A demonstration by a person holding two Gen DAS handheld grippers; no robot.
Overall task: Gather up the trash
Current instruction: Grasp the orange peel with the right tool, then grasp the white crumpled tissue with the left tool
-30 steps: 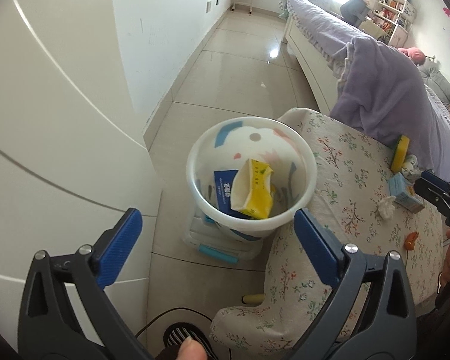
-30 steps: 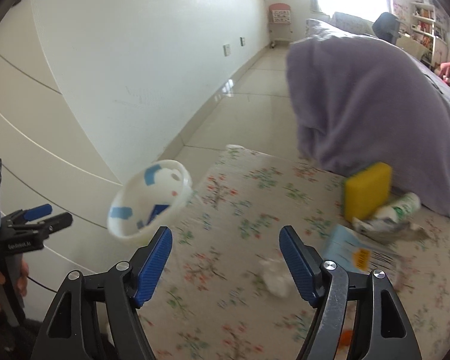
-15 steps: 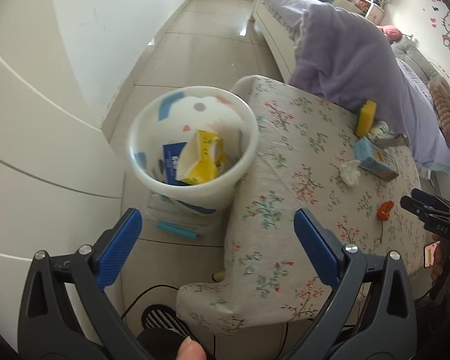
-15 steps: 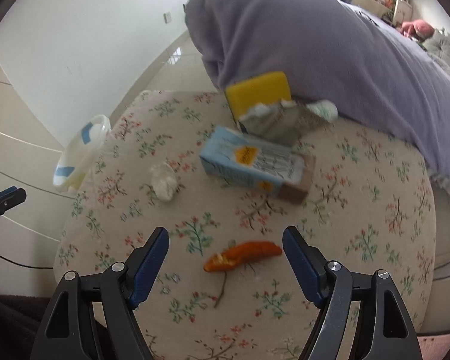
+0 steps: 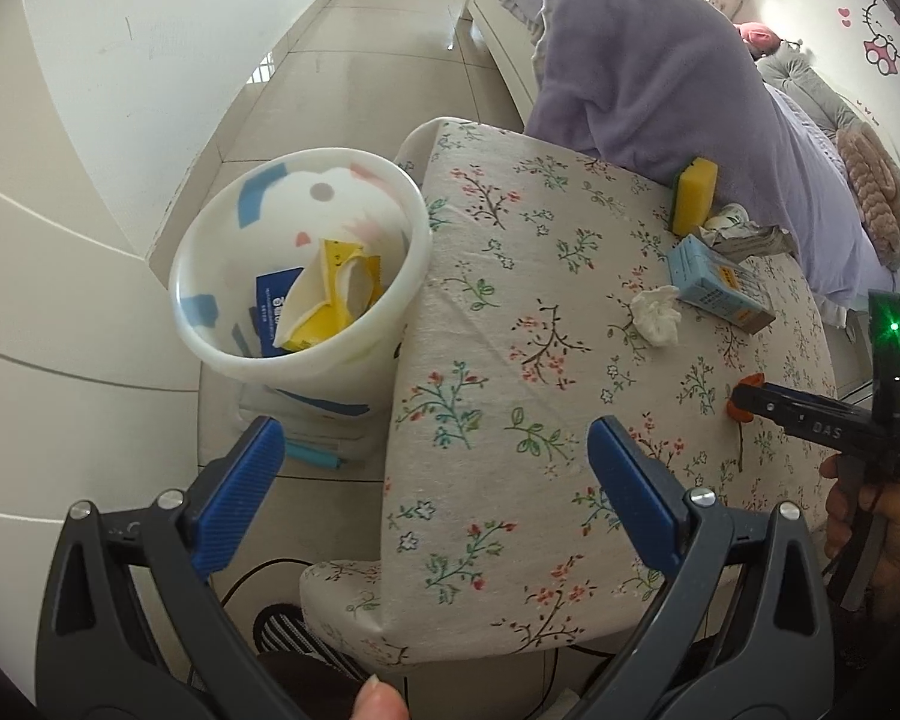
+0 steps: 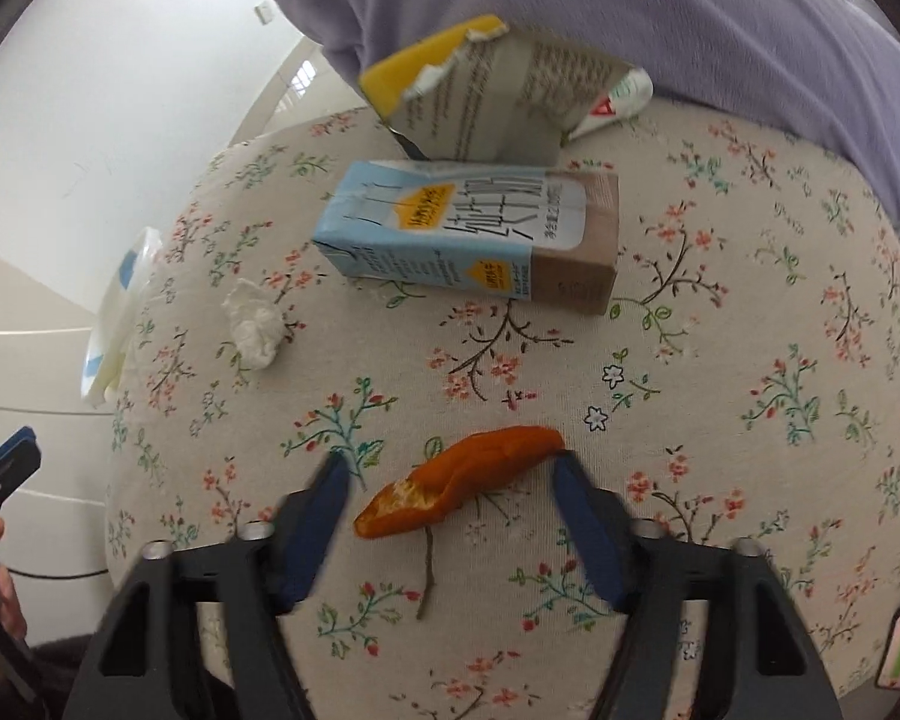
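Right wrist view shows the right gripper (image 6: 447, 480) with jaws spread, straddling a curled orange peel (image 6: 459, 489) on the floral-cloth worktop (image 6: 750, 312), not yet clenched. The left gripper (image 5: 435, 471) hangs released and empty near the white plastic bin (image 5: 297, 270), which already holds a yellow wrapper (image 5: 330, 294). Left, I judge: peel, crumpled white tissue (image 6: 255, 324), blue drink carton (image 6: 474, 237), torn grey packet (image 6: 498, 102); a bedroom with tiled floor (image 5: 354, 54) and lilac blanket (image 5: 660, 90).

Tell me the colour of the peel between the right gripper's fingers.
Orange, with a paler, pithy inner side at one end. The peel shows best in the right wrist view.
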